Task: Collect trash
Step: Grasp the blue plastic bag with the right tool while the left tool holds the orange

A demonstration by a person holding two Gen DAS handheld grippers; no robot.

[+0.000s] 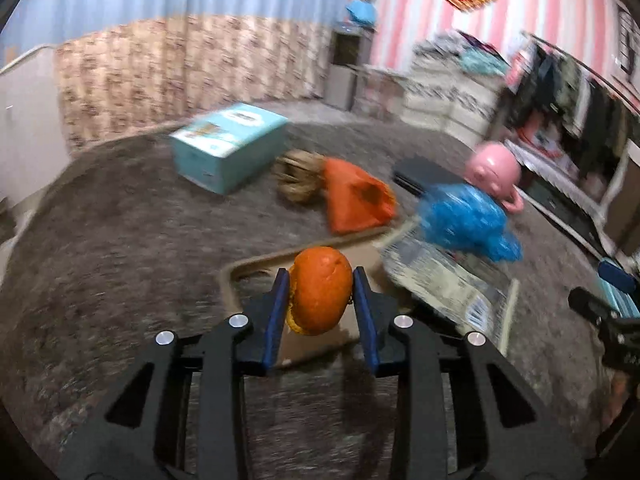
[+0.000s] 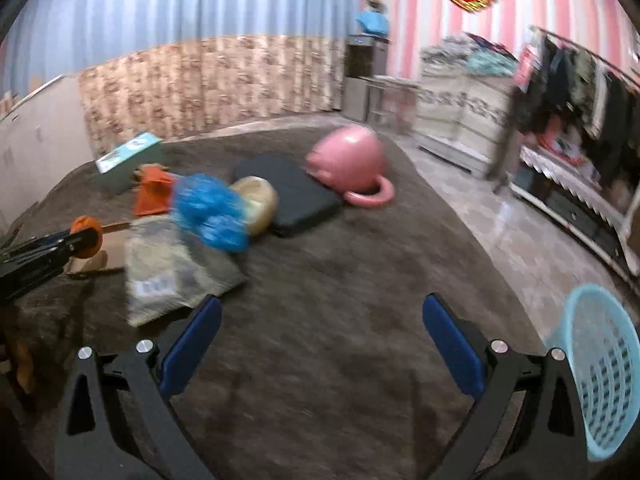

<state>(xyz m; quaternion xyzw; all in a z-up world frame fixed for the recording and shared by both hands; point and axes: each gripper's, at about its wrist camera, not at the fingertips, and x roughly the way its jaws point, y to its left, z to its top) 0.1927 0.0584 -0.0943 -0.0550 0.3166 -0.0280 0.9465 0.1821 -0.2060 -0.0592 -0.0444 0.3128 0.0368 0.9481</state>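
My left gripper (image 1: 320,280) is shut on a round orange peel (image 1: 320,292); both blue pads press its sides above a flat cardboard piece (image 1: 256,266). In the right wrist view the same peel (image 2: 86,236) shows at the left, in the left gripper's tips. On the brown carpet beyond lie a crumpled blue plastic bag (image 1: 464,216) (image 2: 212,212), an orange bag (image 1: 356,196) (image 2: 154,196) and a printed plastic packet (image 1: 440,280) (image 2: 172,268). My right gripper (image 2: 322,300) hangs open over bare carpet, with nothing between its fingers.
A light blue mesh basket (image 2: 604,368) stands at the right gripper's right side. A teal box (image 1: 228,148), a tipped pink pot (image 2: 348,160), a dark cushion (image 2: 292,192) and a beige round thing (image 2: 258,200) lie farther back. Furniture lines the right wall.
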